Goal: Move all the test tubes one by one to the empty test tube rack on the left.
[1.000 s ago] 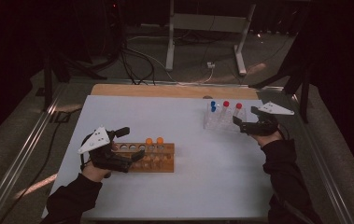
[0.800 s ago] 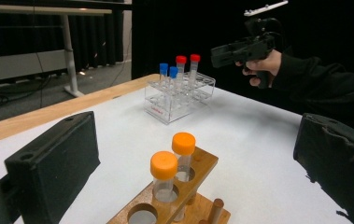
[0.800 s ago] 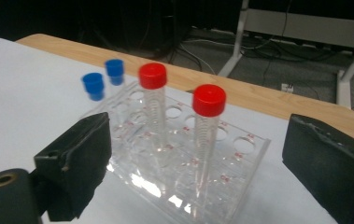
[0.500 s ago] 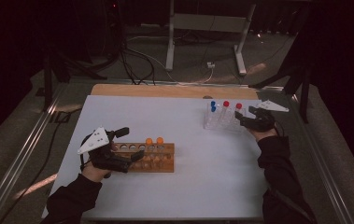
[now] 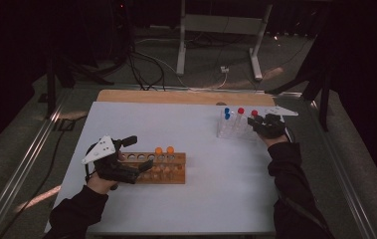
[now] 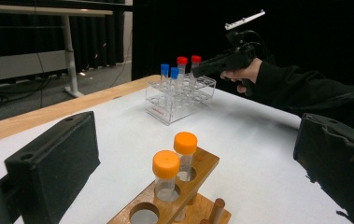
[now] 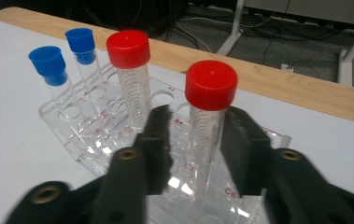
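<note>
A clear plastic rack (image 5: 231, 130) at the back right holds two blue-capped tubes (image 7: 47, 60) and two red-capped tubes. My right gripper (image 7: 195, 144) straddles the nearer red-capped tube (image 7: 211, 84), which still stands in the rack. Its jaws have just been closing; a gap remains beside one pad, so it is open. A wooden rack (image 5: 168, 172) at the front left carries two orange-capped tubes (image 6: 166, 164). My left gripper (image 5: 139, 154) stands open, its jaws wide apart either side of that rack's left end.
The white table (image 5: 216, 199) has bare surface between the two racks and along its front. A wooden strip (image 5: 176, 96) runs along the far edge. Behind it are cables and a metal stand's legs (image 5: 216, 45) on the floor.
My right gripper has moved in and down onto the clear rack, and its jaws have narrowed around the red-capped tube. The left gripper has stayed where it was.
</note>
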The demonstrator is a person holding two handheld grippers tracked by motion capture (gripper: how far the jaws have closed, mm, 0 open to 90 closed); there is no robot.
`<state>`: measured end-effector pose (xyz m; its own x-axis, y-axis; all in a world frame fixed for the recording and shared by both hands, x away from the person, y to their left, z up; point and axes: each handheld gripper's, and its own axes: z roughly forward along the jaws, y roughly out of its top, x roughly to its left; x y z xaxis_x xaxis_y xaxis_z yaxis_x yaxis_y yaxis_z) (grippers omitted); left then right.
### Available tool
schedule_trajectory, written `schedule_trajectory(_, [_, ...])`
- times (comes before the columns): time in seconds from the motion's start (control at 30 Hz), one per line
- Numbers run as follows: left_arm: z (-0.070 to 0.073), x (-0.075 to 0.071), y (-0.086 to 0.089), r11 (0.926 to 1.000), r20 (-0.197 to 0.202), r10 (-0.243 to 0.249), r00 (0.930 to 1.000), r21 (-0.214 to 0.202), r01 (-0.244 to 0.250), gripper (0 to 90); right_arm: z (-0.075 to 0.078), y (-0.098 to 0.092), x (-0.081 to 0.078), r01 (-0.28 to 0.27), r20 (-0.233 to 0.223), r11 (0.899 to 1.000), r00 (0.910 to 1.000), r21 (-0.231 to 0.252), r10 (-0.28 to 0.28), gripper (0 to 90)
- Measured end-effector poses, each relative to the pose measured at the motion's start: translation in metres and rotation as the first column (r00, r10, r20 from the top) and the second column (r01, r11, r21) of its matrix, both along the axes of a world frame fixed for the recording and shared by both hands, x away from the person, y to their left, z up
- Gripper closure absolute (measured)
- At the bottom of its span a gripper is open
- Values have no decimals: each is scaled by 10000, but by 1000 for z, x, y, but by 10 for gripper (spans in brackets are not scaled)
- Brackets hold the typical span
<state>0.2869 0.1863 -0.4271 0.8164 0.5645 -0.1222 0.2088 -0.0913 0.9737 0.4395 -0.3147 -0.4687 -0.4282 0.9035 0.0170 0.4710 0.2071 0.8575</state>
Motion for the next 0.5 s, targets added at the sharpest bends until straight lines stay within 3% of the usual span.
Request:
schedule_trajectory(0.13, [0,0,0,10000,-5,2,10000,-10,-2,10,0,0,1,169,54,9998,9998,-106,-169,742])
schedule_trajectory(0.5, [0,1,1,10000,-25,3,10000,-81,-3,10,18,-3,-1,125,316,9999,9994,90,-128,754])
